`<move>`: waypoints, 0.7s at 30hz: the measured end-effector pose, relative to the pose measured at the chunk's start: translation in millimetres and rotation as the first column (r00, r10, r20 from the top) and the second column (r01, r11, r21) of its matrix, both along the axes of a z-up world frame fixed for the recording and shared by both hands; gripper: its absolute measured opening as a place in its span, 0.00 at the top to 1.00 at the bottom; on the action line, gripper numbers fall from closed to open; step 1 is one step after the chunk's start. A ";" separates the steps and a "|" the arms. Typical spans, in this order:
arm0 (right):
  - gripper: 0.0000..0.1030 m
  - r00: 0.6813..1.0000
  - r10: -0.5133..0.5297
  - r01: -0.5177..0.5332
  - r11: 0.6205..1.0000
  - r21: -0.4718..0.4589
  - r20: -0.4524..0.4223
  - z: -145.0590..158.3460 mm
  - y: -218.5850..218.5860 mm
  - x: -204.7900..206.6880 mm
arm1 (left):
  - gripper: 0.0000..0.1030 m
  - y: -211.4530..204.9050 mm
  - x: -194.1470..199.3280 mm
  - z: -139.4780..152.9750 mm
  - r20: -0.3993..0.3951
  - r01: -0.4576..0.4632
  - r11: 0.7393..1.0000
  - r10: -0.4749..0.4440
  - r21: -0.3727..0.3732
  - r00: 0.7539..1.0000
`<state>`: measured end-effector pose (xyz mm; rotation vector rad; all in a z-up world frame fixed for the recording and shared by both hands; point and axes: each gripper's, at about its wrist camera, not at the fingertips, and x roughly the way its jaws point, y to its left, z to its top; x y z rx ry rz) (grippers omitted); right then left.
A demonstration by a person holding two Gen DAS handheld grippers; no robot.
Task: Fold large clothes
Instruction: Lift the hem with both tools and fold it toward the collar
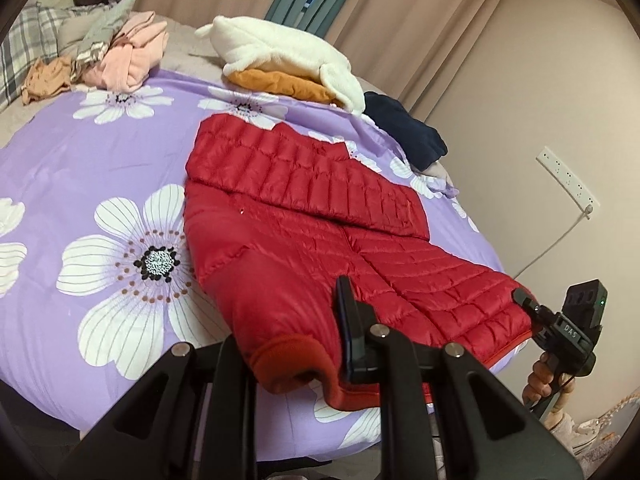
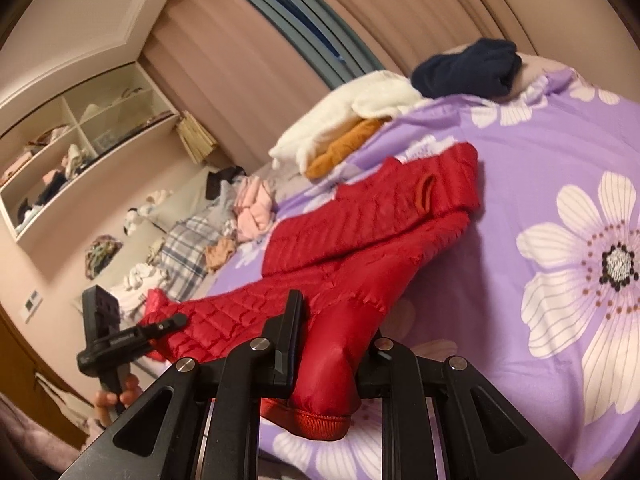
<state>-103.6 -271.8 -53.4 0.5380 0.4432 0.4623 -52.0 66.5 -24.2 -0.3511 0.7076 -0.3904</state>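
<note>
Left claw [image 1: 300,344] is clamped on a cuffed corner of the red jacket [image 1: 320,216]; right claw [image 2: 324,344] is clamped on the other corner. Both near corners hang lifted, the rest lies on the bed [image 1: 100,152].

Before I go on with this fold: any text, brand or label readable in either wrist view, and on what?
"DAS": raised letters on the body of the black handheld right gripper, seen in the left wrist view.
Lettering on the black handheld left gripper body in the right wrist view: too blurred to read.
Red quilted puffer jacket and purple floral bedspread: no text visible.
</note>
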 end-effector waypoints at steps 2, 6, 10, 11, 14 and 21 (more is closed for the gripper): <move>0.81 1.000 0.009 -0.009 1.000 0.004 0.019 4.2 0.6 -2.5 | 0.84 1.7 -2.4 3.0 0.011 0.002 1.000 -0.002 0.000 1.000; 0.81 0.998 0.029 -0.030 0.999 0.018 0.052 10.6 -2.7 -5.8 | 0.85 2.7 -12.3 8.0 0.040 0.010 1.000 -0.010 0.005 0.999; 0.81 0.996 0.037 -0.040 0.999 0.034 0.078 15.1 -5.9 -9.3 | 0.85 3.6 -18.3 15.8 0.058 0.012 1.000 -0.013 0.011 0.998; 0.81 0.996 0.039 -0.042 0.998 0.038 0.085 16.5 -7.0 -10.2 | 0.85 3.1 -20.0 18.6 0.063 0.012 1.000 -0.013 0.014 0.998; 0.80 0.993 0.043 -0.048 0.998 0.047 0.106 20.9 -9.1 -13.7 | 0.85 2.8 -24.2 24.5 0.080 0.017 1.000 -0.018 0.018 0.997; 0.80 0.987 0.045 -0.055 0.997 0.059 0.154 30.3 -12.9 -21.5 | 0.85 1.1 -34.7 40.2 0.132 0.017 0.999 -0.022 0.039 0.991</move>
